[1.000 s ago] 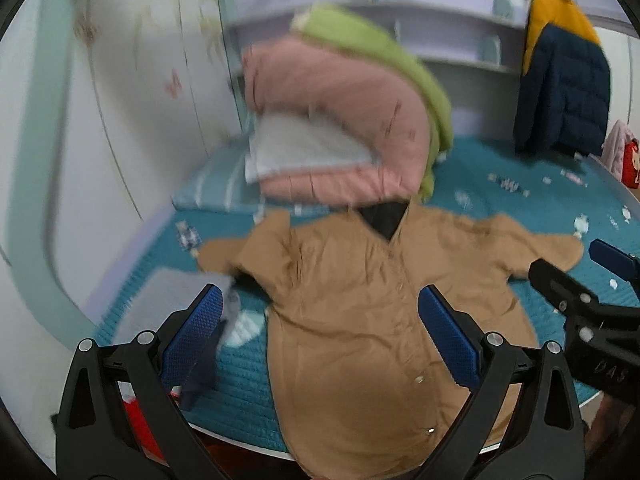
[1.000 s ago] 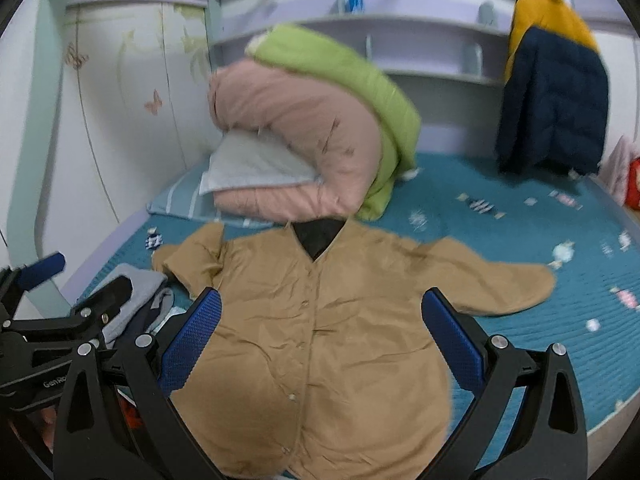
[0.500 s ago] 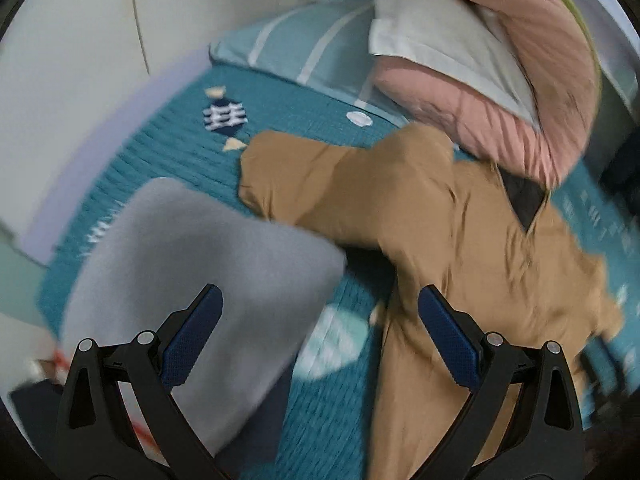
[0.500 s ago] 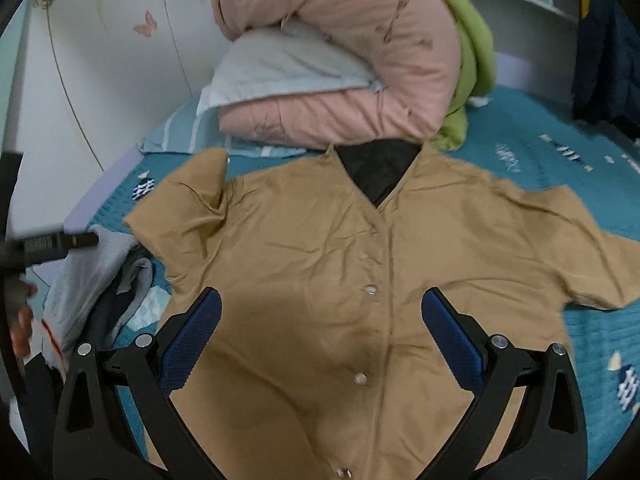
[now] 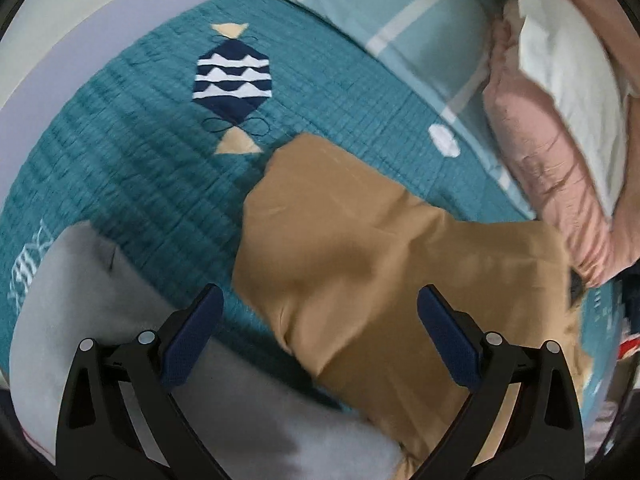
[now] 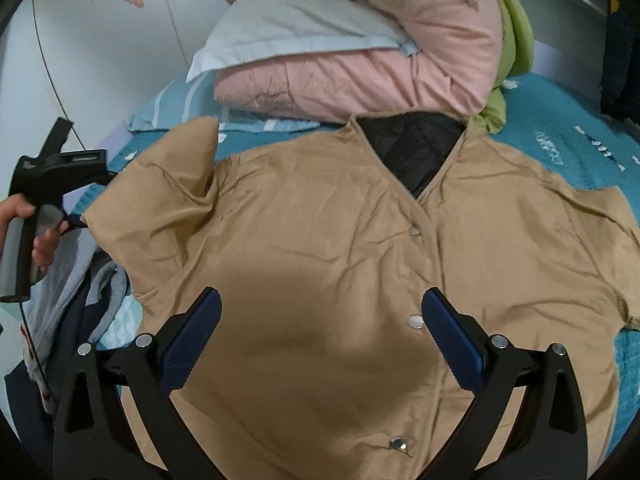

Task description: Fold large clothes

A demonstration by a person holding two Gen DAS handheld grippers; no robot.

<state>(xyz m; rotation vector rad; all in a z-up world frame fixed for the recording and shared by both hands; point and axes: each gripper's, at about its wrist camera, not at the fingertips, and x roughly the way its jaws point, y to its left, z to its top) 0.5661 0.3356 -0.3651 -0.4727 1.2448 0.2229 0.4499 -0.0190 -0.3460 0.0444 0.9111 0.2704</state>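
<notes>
Left wrist view. Your left gripper (image 5: 318, 336) points down at the bed, jaws spread wide with nothing between them; both blue pads (image 5: 448, 340) sit at the lower edge of the frame. Between and above them lies one sleeve of the tan jacket (image 5: 360, 256), its cuff end toward the centre of the frame and creased. The sleeve rests on the teal quilt (image 5: 140, 140), which carries a navy-and-white candy patch (image 5: 232, 80) in the upper middle. A grey garment (image 5: 100, 280) fills the lower left, partly behind your left finger. A striped light-blue pillow (image 5: 400, 12) and a pink duvet (image 5: 552, 168) occupy the upper right. The right edge of the frame is blurred; the jacket's body is cut off there.

Right wrist view. Your right gripper (image 6: 320, 328) hovers over the jacket's front (image 6: 340, 248), jaws wide apart and gripping nothing. The jacket lies flat, snapped shut, black lining showing at the neck (image 6: 416, 152) in the upper middle. Its right sleeve runs out of the frame's right edge; the hem is hidden behind your fingers. At the left edge your left hand (image 6: 24, 232) grips the left gripper's handle, its fingers toward the sleeve; its tips are not clear here. The grey garment (image 6: 64, 280) lies bunched beneath it. The pink duvet (image 6: 380, 60) with a white pillow (image 6: 288, 28) tucked in it sits at the top, and a green duvet (image 6: 512, 36) lies behind it.
</notes>
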